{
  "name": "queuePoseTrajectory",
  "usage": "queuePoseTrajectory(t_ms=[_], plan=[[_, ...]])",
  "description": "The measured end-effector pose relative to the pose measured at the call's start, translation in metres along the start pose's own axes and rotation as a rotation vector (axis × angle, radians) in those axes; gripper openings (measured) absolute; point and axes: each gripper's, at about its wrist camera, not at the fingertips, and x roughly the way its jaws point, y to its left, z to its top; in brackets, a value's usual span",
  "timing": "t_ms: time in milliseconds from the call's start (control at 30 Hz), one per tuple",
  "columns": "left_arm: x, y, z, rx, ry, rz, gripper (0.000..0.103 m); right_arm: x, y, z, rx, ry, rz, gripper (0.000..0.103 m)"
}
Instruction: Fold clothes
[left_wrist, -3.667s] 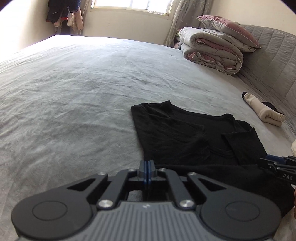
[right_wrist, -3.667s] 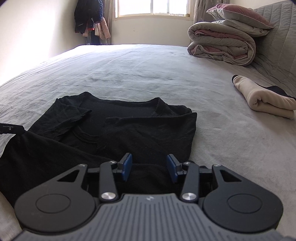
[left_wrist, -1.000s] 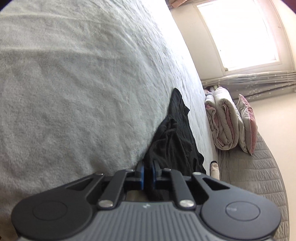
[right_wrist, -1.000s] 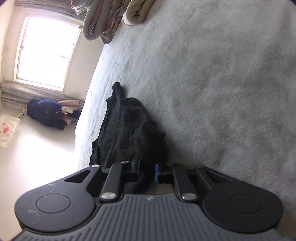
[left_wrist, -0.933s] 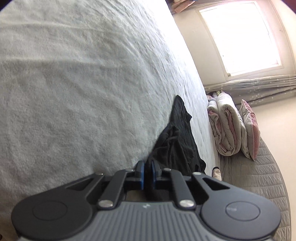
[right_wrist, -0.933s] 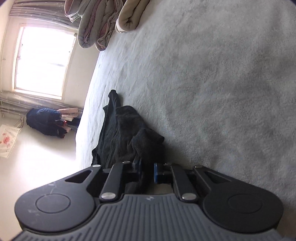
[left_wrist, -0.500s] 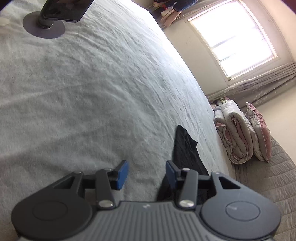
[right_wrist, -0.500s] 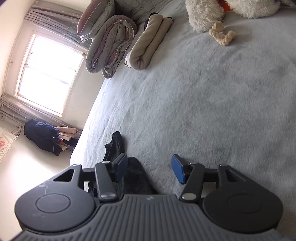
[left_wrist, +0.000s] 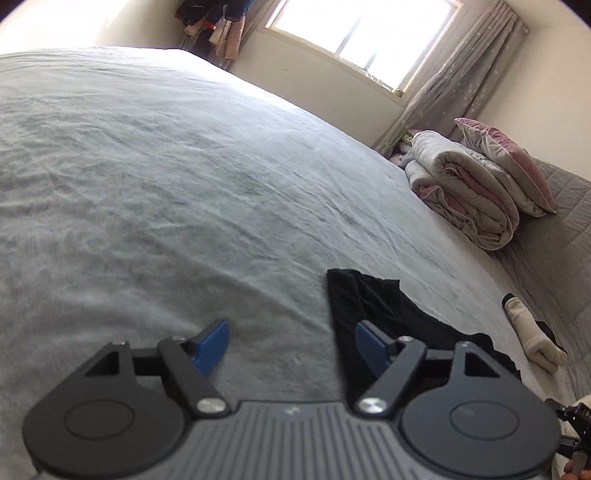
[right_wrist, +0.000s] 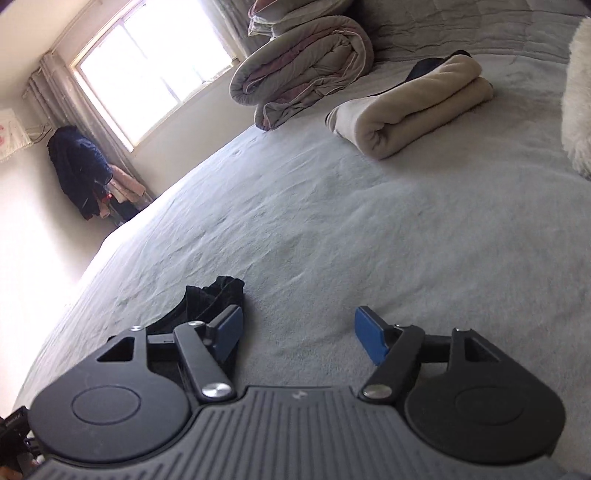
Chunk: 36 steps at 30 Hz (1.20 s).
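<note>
A black shirt (left_wrist: 373, 306) lies folded on the grey bed (left_wrist: 166, 177). In the left wrist view it sits low and right of centre, partly behind the right finger. My left gripper (left_wrist: 291, 338) hangs just left of the shirt's edge, its jaws opening, only bare sheet between the blue pads. In the right wrist view a corner of the black shirt (right_wrist: 214, 295) shows behind the left finger. My right gripper (right_wrist: 299, 332) is beside it on the right, jaws opening, nothing between them.
A folded quilt (left_wrist: 465, 195) with a pink pillow (left_wrist: 506, 162) sits at the headboard. A rolled cream garment (right_wrist: 410, 114) lies on the bed right of the shirt. Something white and fluffy (right_wrist: 578, 99) is at the far right. Clothes hang (right_wrist: 81, 170) beside the window.
Both grippers let go of the black shirt, opened wide, rolled back towards level and drew apart from the folded shirt, which now lies on the bed.
</note>
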Motion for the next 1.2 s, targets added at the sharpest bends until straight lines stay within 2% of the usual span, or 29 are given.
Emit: queuePoseTrajectory(t_ms=[133,367,500,600,633,667,700,733,767,800,833,967,1200], plan=[[0.029,-0.004,0.02,0.055,0.021,-0.053,0.076,0.035,0.014,0.013,-0.147,0.076,0.044,0.072],[0.072,-0.011,0.042,0.114,0.047,-0.146,0.075,0.069,0.032,0.023,-0.263,0.123,0.1,0.072],[0.089,-0.02,0.046,0.168,0.069,-0.191,0.068,0.083,0.043,0.021,-0.336,0.114,0.102,0.072],[0.098,-0.028,0.049,0.211,0.098,-0.214,0.06,0.09,0.055,0.021,-0.412,0.126,0.099,0.069],[0.1,-0.031,0.05,0.233,0.112,-0.222,0.054,0.092,0.058,0.02,-0.436,0.131,0.097,0.067],[0.103,-0.035,0.05,0.255,0.128,-0.226,0.05,0.094,0.062,0.02,-0.46,0.141,0.097,0.061],[0.105,-0.039,0.052,0.278,0.146,-0.227,0.041,0.096,0.066,0.02,-0.484,0.151,0.096,0.057],[0.107,-0.043,0.053,0.296,0.163,-0.227,0.03,0.098,0.07,0.02,-0.508,0.161,0.096,0.042],[0.109,-0.046,0.054,0.307,0.181,-0.229,0.023,0.101,0.074,0.02,-0.533,0.171,0.096,0.022],[0.11,-0.05,0.054,0.315,0.195,-0.231,0.002,0.102,0.078,0.021,-0.531,0.189,0.107,0.005],[0.109,-0.054,0.054,0.32,0.2,-0.229,0.003,0.103,0.081,0.021,-0.529,0.208,0.119,0.005],[0.094,-0.074,0.051,0.381,0.165,-0.222,0.003,0.088,0.098,0.022,-0.571,0.174,0.12,0.005],[0.049,-0.089,0.058,0.368,0.099,-0.256,0.003,0.043,0.11,0.034,-0.582,0.088,0.113,0.005]])
